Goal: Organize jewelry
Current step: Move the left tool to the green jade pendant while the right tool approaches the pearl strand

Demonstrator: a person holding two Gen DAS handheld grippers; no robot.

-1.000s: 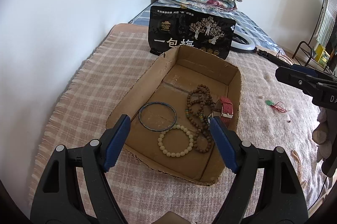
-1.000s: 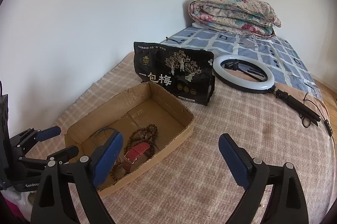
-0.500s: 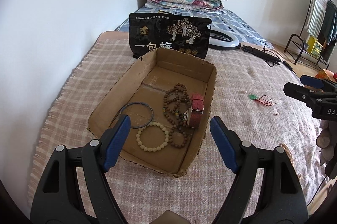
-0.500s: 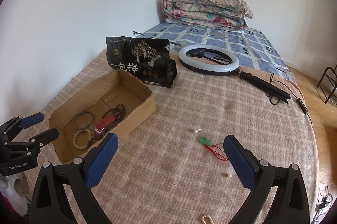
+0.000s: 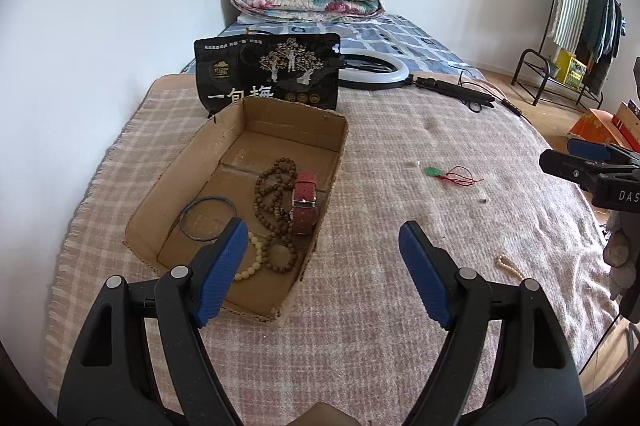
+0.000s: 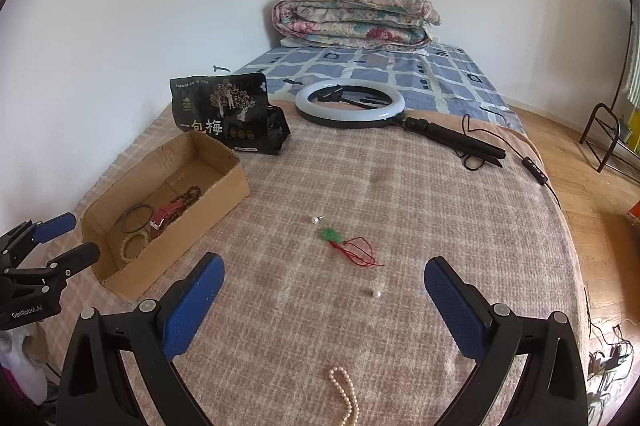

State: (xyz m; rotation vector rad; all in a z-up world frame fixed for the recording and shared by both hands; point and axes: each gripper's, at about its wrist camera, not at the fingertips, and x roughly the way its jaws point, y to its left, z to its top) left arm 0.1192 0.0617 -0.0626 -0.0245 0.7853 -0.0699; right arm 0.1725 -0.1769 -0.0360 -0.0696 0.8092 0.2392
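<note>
A shallow cardboard box lies on the checked blanket. It holds a dark bangle, a brown bead necklace, a red watch and a cream bead bracelet. Loose on the blanket are a green pendant on red cord, two small pearls and a pearl strand. My left gripper is open and empty over the box's near right corner. My right gripper is open and empty above the blanket, near the pendant.
A black snack bag stands behind the box. A ring light with its black stand and cable lies further back. A folded quilt sits at the bed's head. A wall runs along the left; wooden floor and a rack are right.
Both grippers have swung to the right. The box has shifted left in both views, and the pendant, pearls and pearl strand have come into the right wrist view.
</note>
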